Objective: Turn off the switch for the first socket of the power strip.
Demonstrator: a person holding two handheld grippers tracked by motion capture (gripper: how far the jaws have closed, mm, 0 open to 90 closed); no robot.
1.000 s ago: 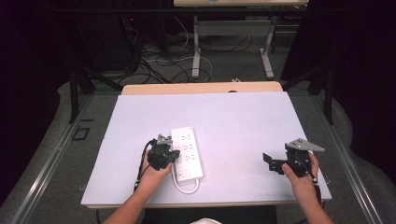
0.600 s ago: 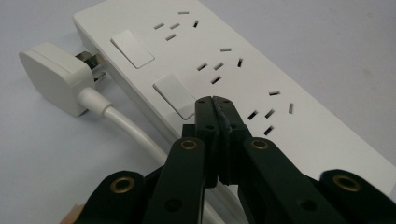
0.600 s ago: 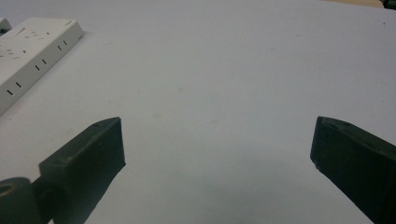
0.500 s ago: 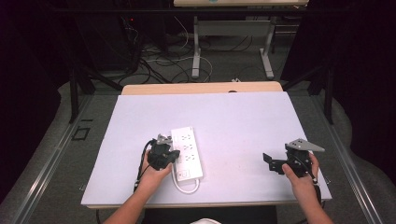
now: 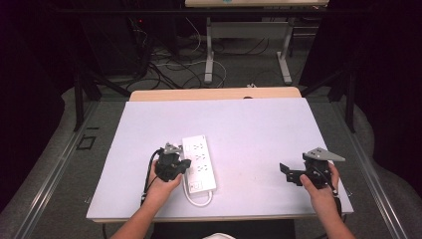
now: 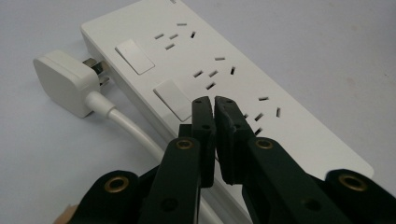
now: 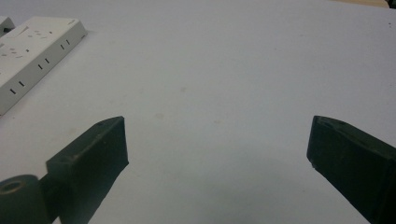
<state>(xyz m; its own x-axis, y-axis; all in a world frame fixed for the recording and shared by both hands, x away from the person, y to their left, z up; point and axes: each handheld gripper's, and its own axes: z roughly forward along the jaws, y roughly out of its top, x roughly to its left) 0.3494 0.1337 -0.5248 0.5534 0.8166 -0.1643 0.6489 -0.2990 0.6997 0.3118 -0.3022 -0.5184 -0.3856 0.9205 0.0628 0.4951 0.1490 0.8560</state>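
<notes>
Now, nearer claw: left claw (image 6: 214,103) is hovering pressed together over the power strip (image 5: 199,162) — touching its near switch.
Strip's axis: running near-to-far.
Right claw (image 5: 285,172): idling spread, well apart.

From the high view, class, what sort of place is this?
Probably a lab or workshop recording bench: a pale lavender mat-covered table, a white multi-socket power strip laid out for handling, and loose black cables on the grey floor beside metal desk legs.
</notes>
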